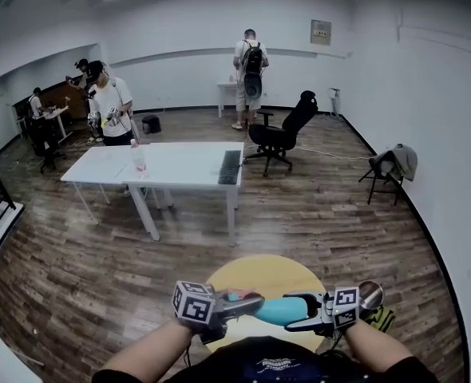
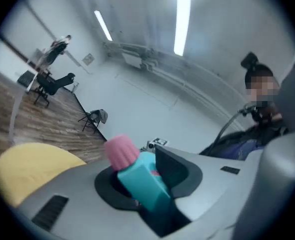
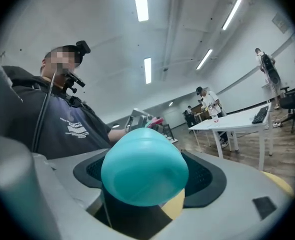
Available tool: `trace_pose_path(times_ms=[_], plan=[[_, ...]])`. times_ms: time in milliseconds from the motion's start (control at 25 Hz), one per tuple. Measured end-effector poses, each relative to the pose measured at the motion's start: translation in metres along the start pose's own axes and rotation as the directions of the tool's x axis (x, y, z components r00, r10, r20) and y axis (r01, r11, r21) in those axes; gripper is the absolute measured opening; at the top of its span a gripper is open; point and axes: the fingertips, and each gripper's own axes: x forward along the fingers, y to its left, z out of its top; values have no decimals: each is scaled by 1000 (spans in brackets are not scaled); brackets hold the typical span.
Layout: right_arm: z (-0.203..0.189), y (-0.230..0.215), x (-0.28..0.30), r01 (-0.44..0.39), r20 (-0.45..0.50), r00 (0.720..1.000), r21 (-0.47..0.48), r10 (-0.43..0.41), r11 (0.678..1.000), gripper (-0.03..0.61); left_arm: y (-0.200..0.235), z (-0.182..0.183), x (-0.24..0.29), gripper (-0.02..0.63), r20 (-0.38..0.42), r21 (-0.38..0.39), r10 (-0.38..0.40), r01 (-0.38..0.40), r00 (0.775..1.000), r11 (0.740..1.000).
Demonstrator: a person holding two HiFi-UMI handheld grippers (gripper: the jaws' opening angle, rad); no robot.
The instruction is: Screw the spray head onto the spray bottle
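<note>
Bottom centre of the head view, both claws meet level over the round yellow table [image 1: 267, 276]. The left gripper [image 1: 247, 302] comes in from the lower left, and its own view shows the jaws pinched on the spray head [image 2: 141, 180]. That is a teal block wedged between the black pads, with its pink end [image 2: 120, 151] poking up and away from the camera. The right gripper [image 1: 298, 310] comes in from the lower right. Its jaws are spread wide but clamped on the spray bottle [image 3: 143, 171], whose rounded teal base fills the middle of the right gripper view. In the head view the bottle lies sideways between the two claws, neck toward the left one, with the spray head right at its end. Whether the two parts are actually joined, no view shows. Further up the frame stands a long white table [image 1: 180, 166] carrying a dark keyboard [image 1: 230, 167], with a black office chair [image 1: 283, 134] to its right.
</note>
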Motion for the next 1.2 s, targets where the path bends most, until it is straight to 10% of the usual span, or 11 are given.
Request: trace_pose_path(times_ms=[80,120,240,360,440,600,680,800,960,1080,1200], plan=[[16,-6,-2,50,52,997,8,-50,999,431,8,13,-17,189,238,-208,-43,95,970,974],[24,-9,-6,76,87,993,26,-78,997,431,13,19,-32,436,384,-300,-52,177,922,937],[40,-12,-27,129,198,969,97,-146,987,431,45,16,-97,453,687,-424,53,340,725,839],[42,-6,-35,192,176,966,16,-192,981,431,65,1,-144,454,736,-429,122,319,666,845],[38,0,-28,225,105,971,-101,-215,969,431,57,1,-146,454,699,-389,86,276,710,879],[17,14,0,157,-121,970,-344,-210,926,431,10,1,-74,435,390,-175,-67,146,918,974],[12,20,11,90,-162,975,-351,-155,932,431,-12,-4,-39,239,205,33,-90,85,975,996],[11,25,4,-5,-112,994,-203,-19,979,431,-39,-5,-15,153,29,302,-102,89,994,949],[-9,24,-6,-66,-161,986,-125,45,990,431,-38,-18,2,161,-143,405,-43,98,989,909],[-15,19,-4,-49,-145,989,-71,38,996,433,-31,-17,1,163,-97,252,-65,88,993,964],[2,13,0,19,-45,999,-34,-21,999,433,-20,2,-14,174,140,-6,-118,120,983,993]])
